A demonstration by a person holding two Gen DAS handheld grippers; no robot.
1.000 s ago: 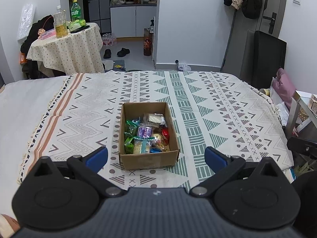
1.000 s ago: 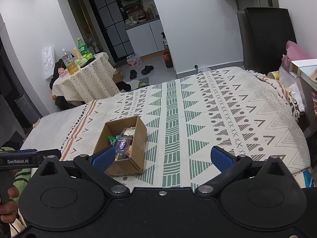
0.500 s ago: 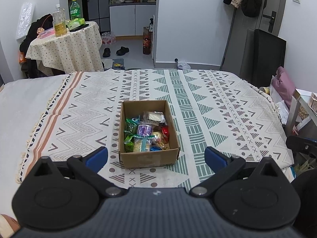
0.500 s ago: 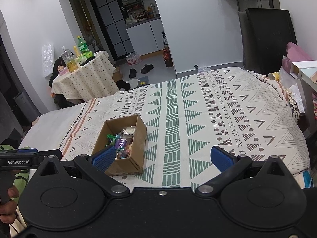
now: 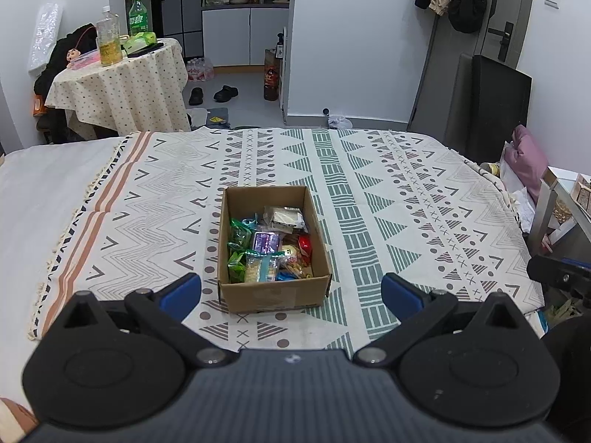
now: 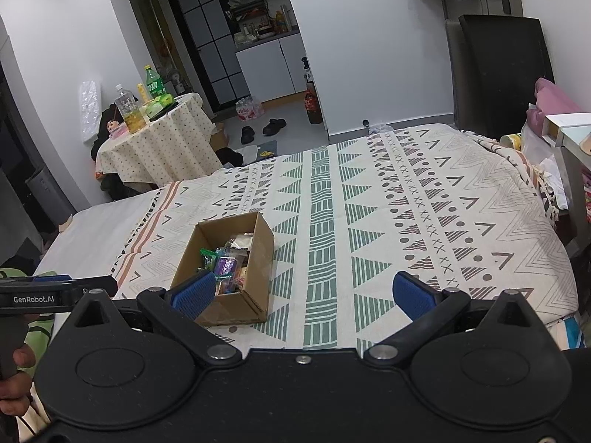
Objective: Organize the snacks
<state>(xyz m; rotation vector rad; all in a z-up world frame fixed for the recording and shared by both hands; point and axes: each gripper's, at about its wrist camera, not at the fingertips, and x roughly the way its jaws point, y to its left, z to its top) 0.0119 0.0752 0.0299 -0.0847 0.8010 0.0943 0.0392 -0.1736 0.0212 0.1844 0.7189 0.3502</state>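
Note:
An open cardboard box (image 5: 275,291) sits on the patterned bedspread (image 5: 388,199), holding several snack packets (image 5: 264,243) in green, purple, red and clear wrappers. My left gripper (image 5: 291,291) is open and empty, held just in front of the box with its blue pads wide apart. My right gripper (image 6: 308,291) is open and empty, to the right of the box (image 6: 255,258), above the bedspread (image 6: 406,192). Its left pad (image 6: 194,291) overlaps the box's near corner in view. The left gripper's body (image 6: 55,293) shows at the right wrist view's left edge.
A round table (image 5: 122,85) with bottles stands beyond the bed at the far left. A black chair (image 5: 495,110) and a pink pillow (image 5: 526,157) are at the right. A side table (image 5: 561,199) stands by the bed's right edge.
Both grippers have drifted slightly; the box sits a little lower in the left wrist view. Both stay open and empty.

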